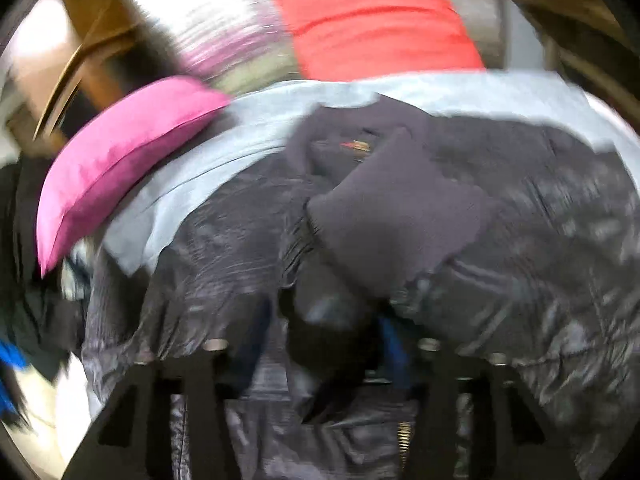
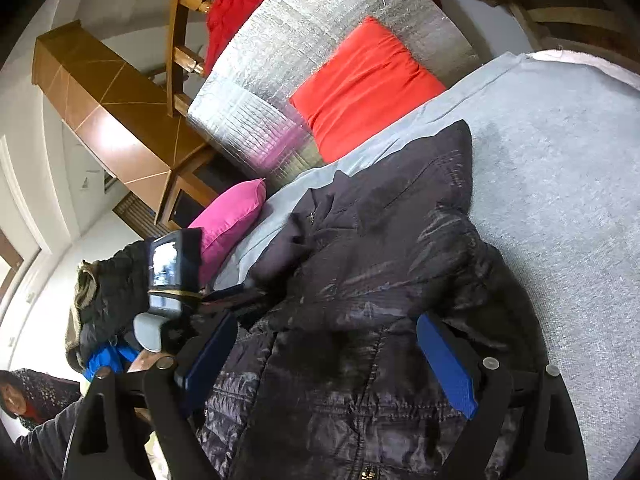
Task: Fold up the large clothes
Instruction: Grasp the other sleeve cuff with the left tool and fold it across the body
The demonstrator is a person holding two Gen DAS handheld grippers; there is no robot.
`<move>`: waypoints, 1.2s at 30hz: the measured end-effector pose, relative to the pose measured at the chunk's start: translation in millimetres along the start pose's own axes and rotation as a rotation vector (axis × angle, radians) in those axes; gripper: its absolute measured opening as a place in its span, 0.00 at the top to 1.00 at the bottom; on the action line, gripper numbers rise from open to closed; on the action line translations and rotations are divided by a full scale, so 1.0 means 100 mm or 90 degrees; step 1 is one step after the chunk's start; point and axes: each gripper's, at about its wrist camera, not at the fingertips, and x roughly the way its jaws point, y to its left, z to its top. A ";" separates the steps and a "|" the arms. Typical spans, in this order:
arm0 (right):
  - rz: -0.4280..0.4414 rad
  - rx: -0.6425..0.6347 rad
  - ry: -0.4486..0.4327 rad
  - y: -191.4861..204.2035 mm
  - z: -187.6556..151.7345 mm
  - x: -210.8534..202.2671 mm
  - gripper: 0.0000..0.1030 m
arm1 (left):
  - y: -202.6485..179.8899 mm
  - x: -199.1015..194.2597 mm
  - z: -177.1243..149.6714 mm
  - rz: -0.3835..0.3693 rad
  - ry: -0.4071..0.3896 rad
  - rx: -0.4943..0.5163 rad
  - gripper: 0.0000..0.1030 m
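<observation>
Lowest in the right wrist view, the right tongs (image 2: 332,364) stand wide open over the dark quilted puffer jacket (image 2: 360,320), their blue pads apart and holding nothing. In the left wrist view, the left tongs (image 1: 320,344) sit at the bottom centre, blurred; dark fabric bunches between them, but I cannot tell whether they are closed on it.

The jacket fills the lower middle of both views, spread on the pale grey-blue bed cover (image 2: 560,160). It looks light, puffy and soft, with a shiny shell that is probably slippery (a pinch may slide off). The matte ribbed cuff (image 1: 396,216), lying at frame centre, or a hem or seam, seems the surer hold.

Farther back, a magenta pillow (image 2: 232,220) lies at centre left, a red cushion (image 2: 368,84) leans on silver foil sheeting (image 2: 320,40), and wooden furniture (image 2: 108,112) fills the upper left.
</observation>
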 end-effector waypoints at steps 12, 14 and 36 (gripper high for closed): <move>-0.003 -0.004 -0.002 0.02 -0.01 -0.04 0.09 | 1.07 0.22 -0.49 -0.086 0.056 -0.311 0.40; -0.004 -0.001 0.001 0.00 -0.02 -0.02 0.09 | 1.12 0.26 -0.50 -0.104 0.057 -0.324 0.38; -0.007 0.016 -0.009 -0.08 0.03 -0.08 0.09 | 1.32 0.30 -0.86 -0.100 0.037 -0.365 0.61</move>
